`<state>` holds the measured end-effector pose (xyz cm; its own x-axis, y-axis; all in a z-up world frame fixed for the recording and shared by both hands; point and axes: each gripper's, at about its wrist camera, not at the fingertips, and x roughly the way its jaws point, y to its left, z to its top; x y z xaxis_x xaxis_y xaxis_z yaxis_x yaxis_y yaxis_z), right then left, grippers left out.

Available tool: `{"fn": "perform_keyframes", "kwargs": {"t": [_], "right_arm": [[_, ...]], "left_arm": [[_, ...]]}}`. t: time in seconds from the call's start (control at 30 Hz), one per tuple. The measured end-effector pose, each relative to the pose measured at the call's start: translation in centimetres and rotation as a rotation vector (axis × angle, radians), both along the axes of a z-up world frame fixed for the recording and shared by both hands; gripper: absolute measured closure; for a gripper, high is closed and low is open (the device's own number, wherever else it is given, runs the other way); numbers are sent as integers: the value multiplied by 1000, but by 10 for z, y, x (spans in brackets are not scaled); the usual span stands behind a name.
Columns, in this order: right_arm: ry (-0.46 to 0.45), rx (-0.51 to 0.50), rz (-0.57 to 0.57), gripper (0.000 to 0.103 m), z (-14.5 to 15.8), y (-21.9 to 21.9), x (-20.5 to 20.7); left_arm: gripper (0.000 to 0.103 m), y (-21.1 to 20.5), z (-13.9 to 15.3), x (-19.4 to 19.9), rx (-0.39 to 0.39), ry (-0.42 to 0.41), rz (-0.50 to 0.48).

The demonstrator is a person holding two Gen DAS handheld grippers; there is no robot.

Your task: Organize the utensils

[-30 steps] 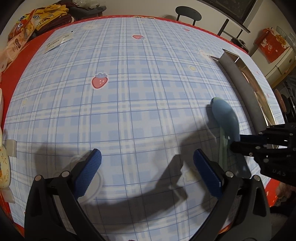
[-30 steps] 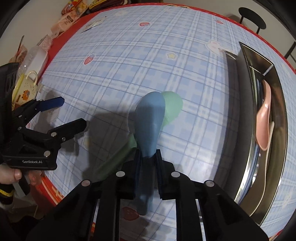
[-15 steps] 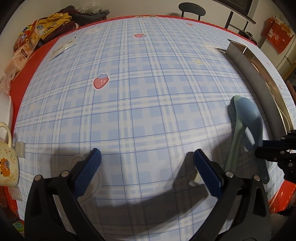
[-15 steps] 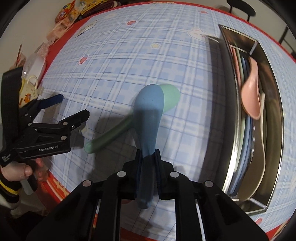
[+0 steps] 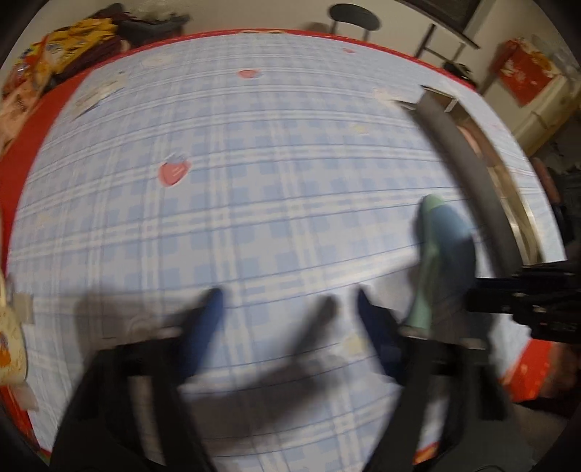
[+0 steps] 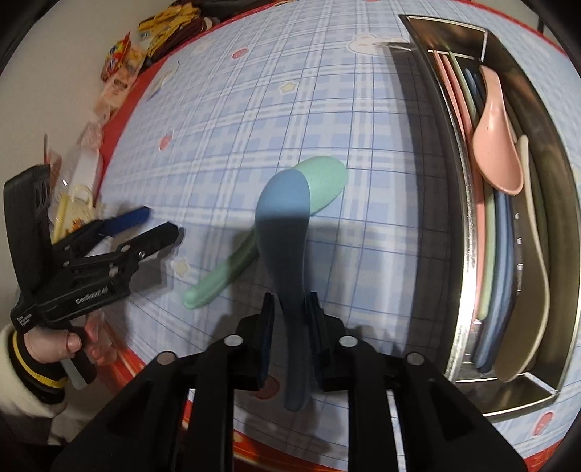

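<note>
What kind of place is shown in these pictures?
Probably a home dining area: a table with a blue checked strawberry tablecloth, a metal tray holding spoons, snack packets at the far edge, and a chair beyond.

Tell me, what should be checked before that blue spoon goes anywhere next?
1. Grip on blue spoon: right hand-held gripper has its jaws opening, the handle between them looks loose: not ok.
2. Green spoon lying free on the tablecloth, partly under the blue one: ok.
3. Room in metal tray beside pink spoon: ok.
4. Left hand-held gripper empty, jaws closing on nothing: ok.
5. Left one apart from both spoons: ok.
</note>
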<state>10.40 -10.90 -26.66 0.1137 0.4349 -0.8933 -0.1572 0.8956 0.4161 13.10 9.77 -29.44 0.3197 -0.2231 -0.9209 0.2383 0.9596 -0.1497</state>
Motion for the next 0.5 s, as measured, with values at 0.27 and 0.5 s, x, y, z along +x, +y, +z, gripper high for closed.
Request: {"fn": "perform_keyframes", "kwargs": {"t": [0.27, 0.5], "right_arm": [[-6, 25, 11, 88, -2, 3, 1], [-41, 13, 0, 94, 8, -1, -4]], "left_arm": [[66, -36, 8, 0, -69, 23, -126], [67, -70, 2, 3, -84, 36, -206]]}}
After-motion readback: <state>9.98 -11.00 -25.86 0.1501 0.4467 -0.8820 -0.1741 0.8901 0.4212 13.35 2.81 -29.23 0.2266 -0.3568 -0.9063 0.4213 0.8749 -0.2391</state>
